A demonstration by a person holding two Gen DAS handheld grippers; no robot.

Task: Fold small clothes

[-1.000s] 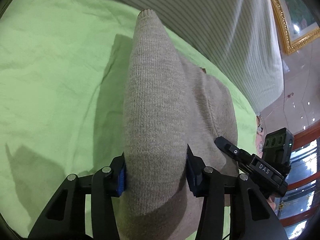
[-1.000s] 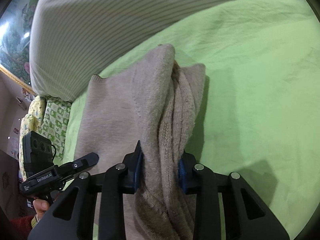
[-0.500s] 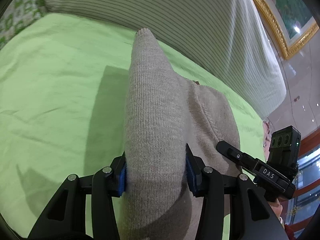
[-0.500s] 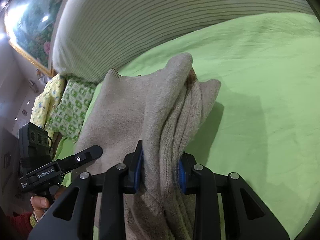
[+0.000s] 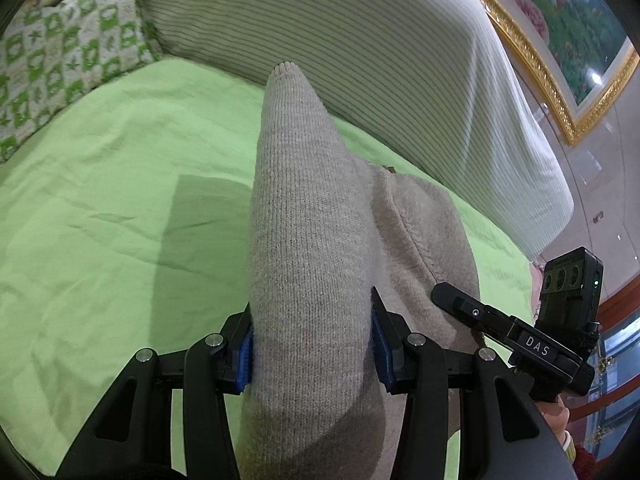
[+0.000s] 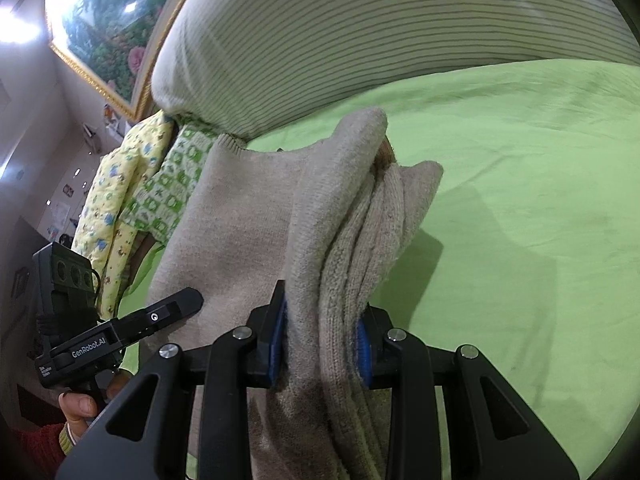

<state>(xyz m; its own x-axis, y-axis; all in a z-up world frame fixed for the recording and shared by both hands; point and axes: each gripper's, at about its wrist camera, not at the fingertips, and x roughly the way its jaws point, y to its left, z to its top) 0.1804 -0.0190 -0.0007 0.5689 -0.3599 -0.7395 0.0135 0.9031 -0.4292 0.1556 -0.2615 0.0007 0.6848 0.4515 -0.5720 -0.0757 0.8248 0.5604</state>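
Left wrist view: the left gripper is clamped on a thick fold of the beige knit sweater, which rises from the near edge toward the far striped bolster; the green bed sheet lies below (creased, with a shadow left of the sweater); right wrist view: the right gripper is clamped on bunched layers of the same sweater, while patterned quilts sit at far left.

Black two-finger grippers, blue pads, silver screws, white "DAS" and "GenRobot.AI" markings; red sleeve.
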